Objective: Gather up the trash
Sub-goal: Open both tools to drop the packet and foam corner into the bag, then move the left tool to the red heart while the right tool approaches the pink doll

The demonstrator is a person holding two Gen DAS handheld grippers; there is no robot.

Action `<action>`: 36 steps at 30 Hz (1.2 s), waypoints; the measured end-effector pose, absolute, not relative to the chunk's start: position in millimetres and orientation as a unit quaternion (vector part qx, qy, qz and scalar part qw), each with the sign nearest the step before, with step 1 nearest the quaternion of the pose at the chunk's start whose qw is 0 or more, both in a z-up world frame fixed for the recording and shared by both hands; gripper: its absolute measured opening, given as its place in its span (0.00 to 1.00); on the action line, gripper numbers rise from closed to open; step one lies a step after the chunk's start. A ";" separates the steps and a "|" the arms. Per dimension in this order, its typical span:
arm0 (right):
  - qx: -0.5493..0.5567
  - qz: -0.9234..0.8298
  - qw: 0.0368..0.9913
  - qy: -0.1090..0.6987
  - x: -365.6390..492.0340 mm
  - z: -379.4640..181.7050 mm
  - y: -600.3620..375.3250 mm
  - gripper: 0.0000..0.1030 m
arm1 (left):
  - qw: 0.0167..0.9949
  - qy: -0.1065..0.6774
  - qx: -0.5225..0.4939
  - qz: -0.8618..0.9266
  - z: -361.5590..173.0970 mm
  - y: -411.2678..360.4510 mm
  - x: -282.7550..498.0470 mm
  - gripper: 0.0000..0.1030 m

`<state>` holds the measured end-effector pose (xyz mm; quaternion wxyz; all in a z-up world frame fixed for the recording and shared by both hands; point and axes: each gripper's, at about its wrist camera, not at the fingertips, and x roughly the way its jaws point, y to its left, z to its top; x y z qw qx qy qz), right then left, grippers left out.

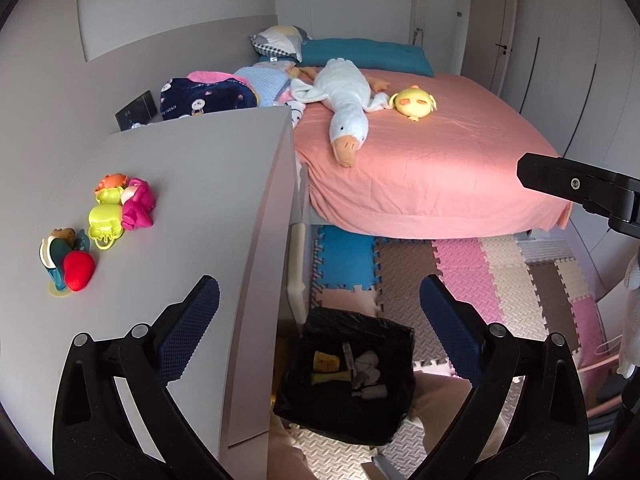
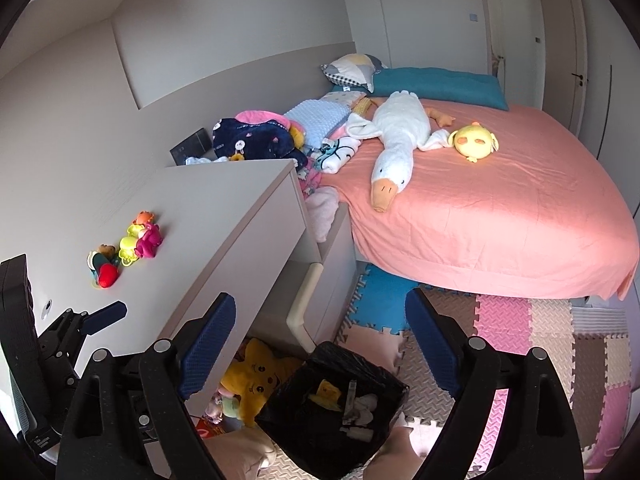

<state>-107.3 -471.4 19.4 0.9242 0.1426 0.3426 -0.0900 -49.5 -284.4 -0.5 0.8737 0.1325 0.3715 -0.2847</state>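
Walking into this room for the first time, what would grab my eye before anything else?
Most likely the big white goose plush sprawled across the pink bed, with a round yellow chick plush beside it. Next, the cluster of bright plastic toys on the grey desk at left. Low down, a black-lined trash bin with scraps inside sits on the foam floor mats, below both open grippers.
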 end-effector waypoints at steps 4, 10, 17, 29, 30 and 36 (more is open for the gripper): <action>0.141 -0.088 0.924 0.346 -106.4 18.6 -468.4 0.84 | 0.874 0.370 0.131 -0.286 0.6 -281.3 -53.1 0.94; 0.137 -0.082 0.925 0.344 -105.6 18.8 -461.0 0.84 | 0.878 0.366 0.127 -0.280 3.5 -273.1 -55.2 0.94; 0.129 -0.062 0.925 0.353 -91.4 15.1 -442.9 0.84 | 0.882 0.372 0.120 -0.264 2.4 -256.4 -47.0 0.94; 0.115 -0.015 0.922 0.368 -45.8 9.8 -396.4 0.84 | 0.895 0.380 0.100 -0.213 3.8 -205.6 -19.4 0.94; 0.113 -0.011 0.922 0.371 -41.9 8.8 -392.6 0.84 | 0.896 0.381 0.097 -0.208 3.6 -200.7 -16.9 0.94; 0.108 0.012 0.920 0.376 -17.6 2.9 -371.6 0.84 | 0.900 0.387 0.084 -0.180 0.2 -169.7 -1.4 0.94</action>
